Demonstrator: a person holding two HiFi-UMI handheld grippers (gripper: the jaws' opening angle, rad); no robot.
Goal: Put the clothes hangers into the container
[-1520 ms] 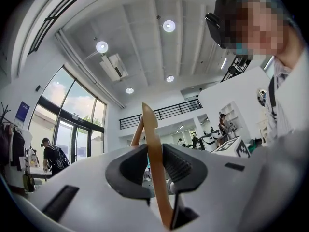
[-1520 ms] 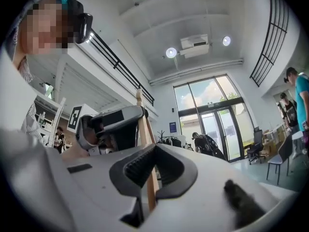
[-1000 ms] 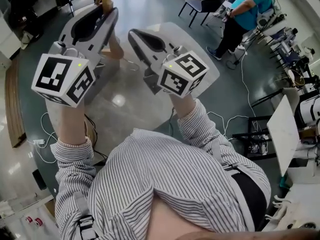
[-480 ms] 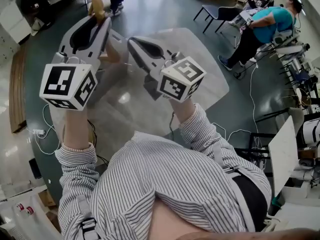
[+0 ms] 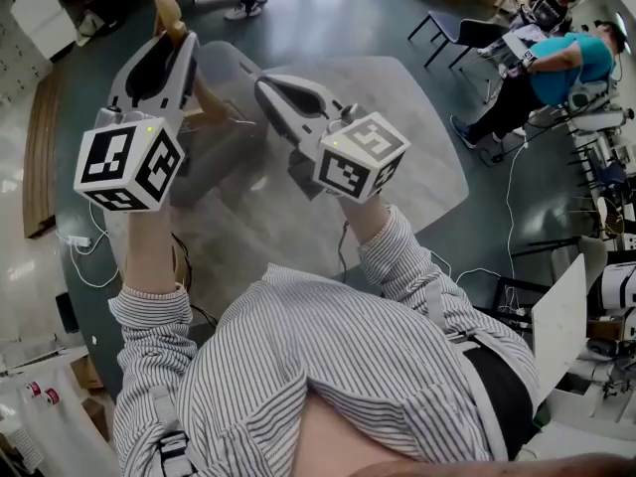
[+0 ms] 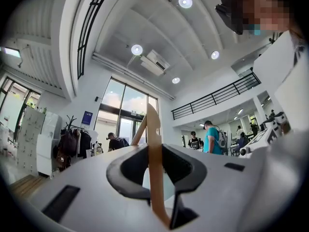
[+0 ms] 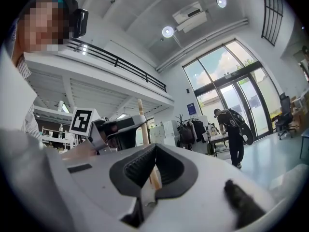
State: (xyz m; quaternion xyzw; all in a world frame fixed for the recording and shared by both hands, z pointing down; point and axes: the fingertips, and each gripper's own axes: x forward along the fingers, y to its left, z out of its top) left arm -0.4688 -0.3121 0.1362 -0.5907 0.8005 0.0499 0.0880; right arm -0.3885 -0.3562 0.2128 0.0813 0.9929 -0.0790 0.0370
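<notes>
A wooden clothes hanger (image 5: 212, 105) is in my left gripper (image 5: 171, 50). One arm of it sticks up past the jaws (image 5: 167, 10). In the left gripper view the wooden bar (image 6: 153, 163) runs straight between the pads, which have just been closing on it. My right gripper (image 5: 264, 76) is beside it at the same height, with its tips together. In the right gripper view a strip of wood (image 7: 154, 177) shows in the hollow behind those tips. I cannot tell if it is gripped. No container is in view.
Below the grippers a pale grey mat (image 5: 407, 127) lies on the dark floor. A seated person in a teal shirt (image 5: 561, 68) and a chair (image 5: 465, 30) are at the upper right. Desks with equipment (image 5: 571, 306) line the right edge, and cables trail at the left (image 5: 84, 241).
The left gripper has swung with the hanger, so its jaws point more straight up the picture. The right gripper has barely shifted in view. The floor behind both has slid rightwards.
</notes>
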